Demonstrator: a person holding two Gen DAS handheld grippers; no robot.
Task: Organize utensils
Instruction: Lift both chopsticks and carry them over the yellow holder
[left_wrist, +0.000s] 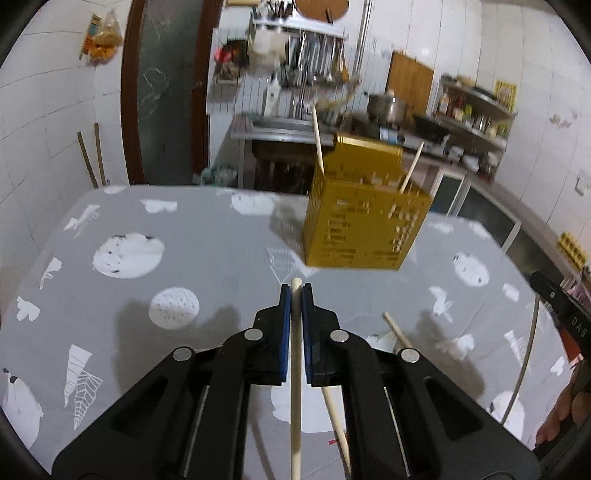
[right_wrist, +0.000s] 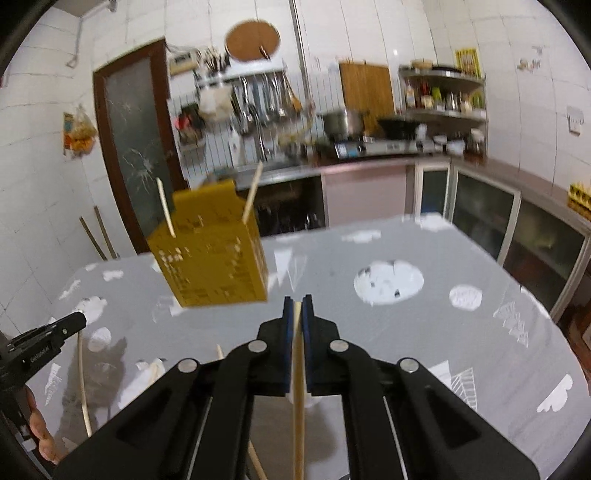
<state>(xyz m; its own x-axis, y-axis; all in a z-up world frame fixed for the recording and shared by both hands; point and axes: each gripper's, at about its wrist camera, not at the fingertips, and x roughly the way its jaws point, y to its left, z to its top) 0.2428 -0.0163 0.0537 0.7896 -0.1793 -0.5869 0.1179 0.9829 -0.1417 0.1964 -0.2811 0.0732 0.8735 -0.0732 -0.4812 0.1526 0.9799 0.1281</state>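
Observation:
A yellow perforated utensil holder (left_wrist: 364, 206) stands on the grey patterned table (left_wrist: 207, 236) with two chopsticks (left_wrist: 318, 142) sticking out of it. It also shows in the right wrist view (right_wrist: 212, 254). My left gripper (left_wrist: 295, 295) is shut on a wooden chopstick (left_wrist: 295, 387), held above the table in front of the holder. My right gripper (right_wrist: 296, 308) is shut on another chopstick (right_wrist: 298, 398), to the right of the holder. A loose chopstick (left_wrist: 397, 330) lies on the table below the left gripper.
The right gripper's tip (left_wrist: 554, 299) shows at the right edge of the left view; the left gripper's tip (right_wrist: 55, 332) shows at the left of the right view. A kitchen counter (right_wrist: 369, 158) with pots and racks runs behind the table.

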